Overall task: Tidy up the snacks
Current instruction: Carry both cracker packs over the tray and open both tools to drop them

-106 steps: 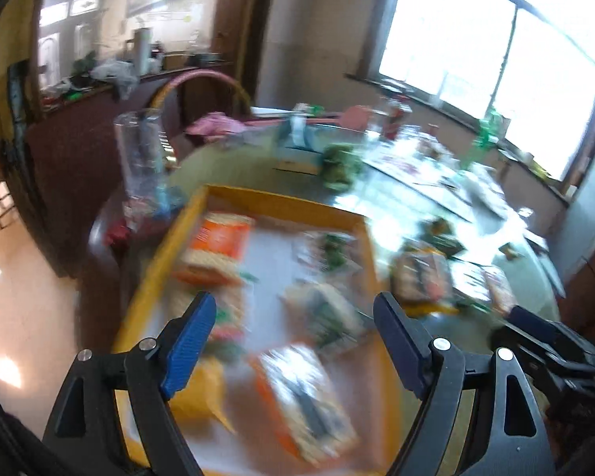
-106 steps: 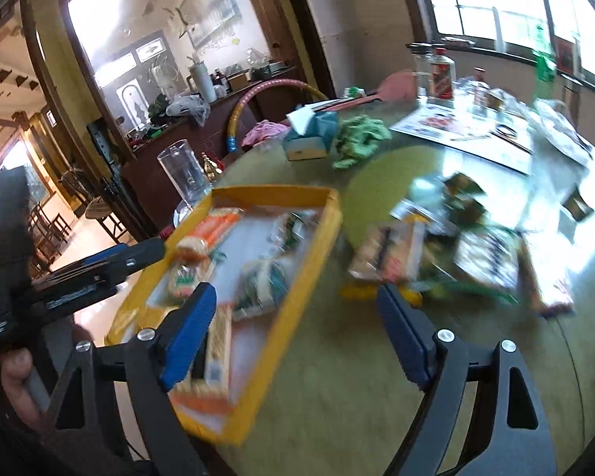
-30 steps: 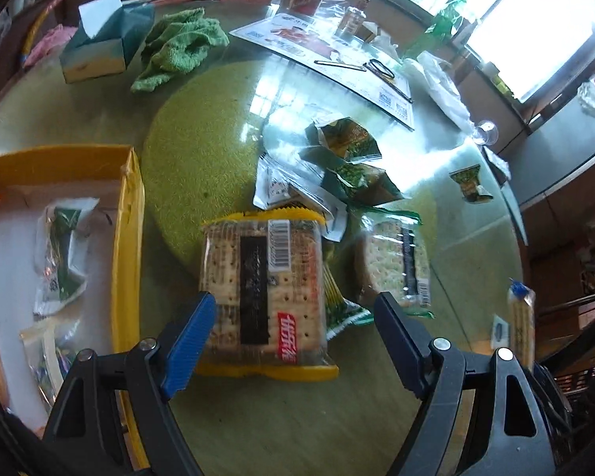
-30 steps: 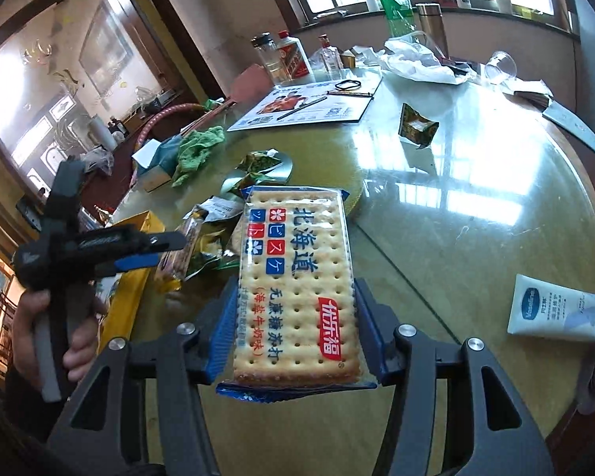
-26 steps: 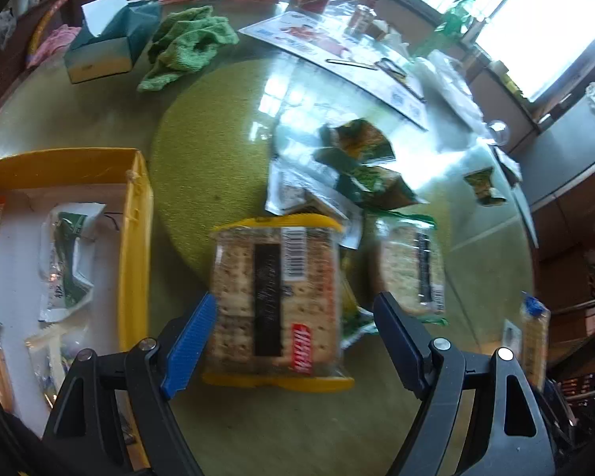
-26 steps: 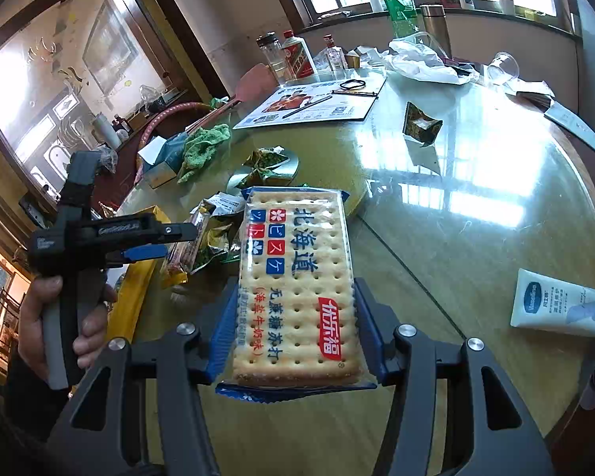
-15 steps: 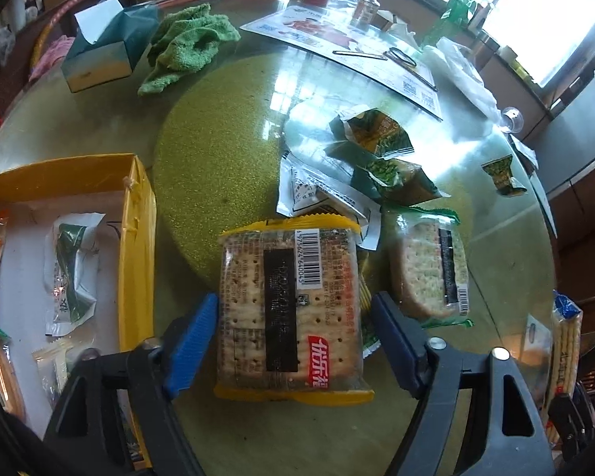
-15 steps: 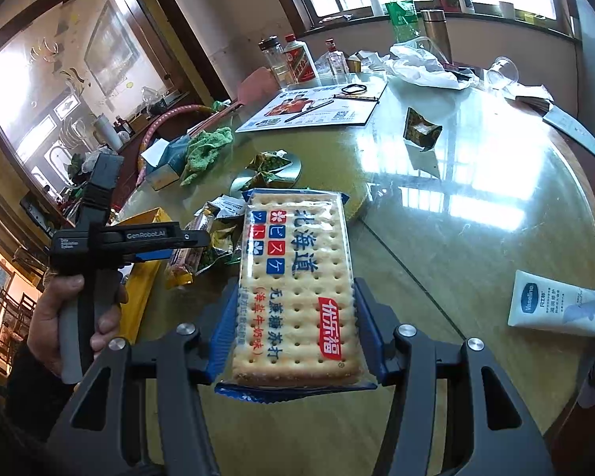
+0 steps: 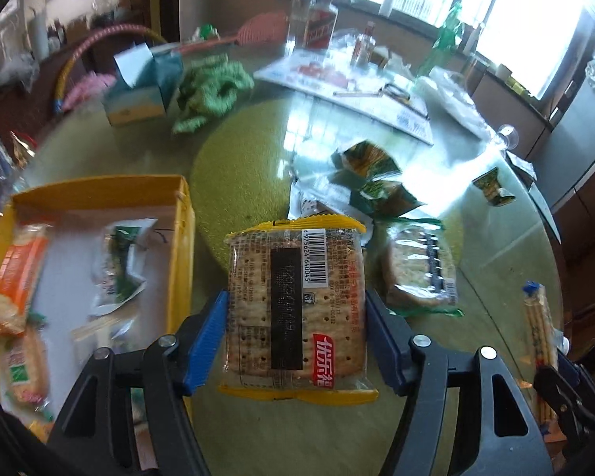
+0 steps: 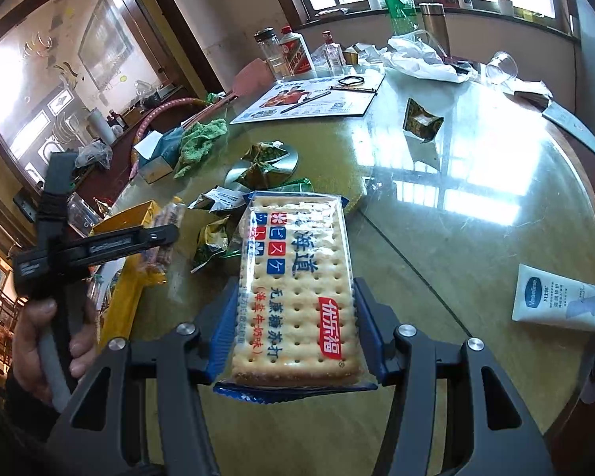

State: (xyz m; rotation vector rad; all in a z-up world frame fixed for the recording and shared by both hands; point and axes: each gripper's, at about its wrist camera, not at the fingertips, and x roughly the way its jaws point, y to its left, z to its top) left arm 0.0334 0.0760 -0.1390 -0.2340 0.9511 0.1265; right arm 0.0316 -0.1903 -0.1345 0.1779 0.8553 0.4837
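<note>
My left gripper (image 9: pixel 295 317) is shut on a yellow-edged cracker pack (image 9: pixel 293 301), its blue pads pressing both long sides; the pack hangs a little above the glass table. To its left lies the yellow tray (image 9: pixel 182 246) with several snack packs in it. My right gripper (image 10: pixel 295 293) is shut on a blue-edged cracker pack (image 10: pixel 297 277), held above the table. A green-edged cracker pack (image 9: pixel 420 273) lies right of the yellow one. Green snack packets (image 9: pixel 377 194) and a white wrapper (image 9: pixel 309 206) lie just beyond.
A tissue box (image 9: pixel 139 87) and a green cloth (image 9: pixel 210 91) lie at the far left. Bottles (image 9: pixel 317 27) and a printed mat (image 9: pixel 345 79) are at the back. A lone green packet (image 10: pixel 420 123) and a cream tube (image 10: pixel 555 301) lie right. A hand (image 10: pixel 39 333) holds the left tool.
My left gripper has shut on the yellow-edged cracker pack and raised it off the table, tilting upward. The right gripper with its blue pack has stayed put.
</note>
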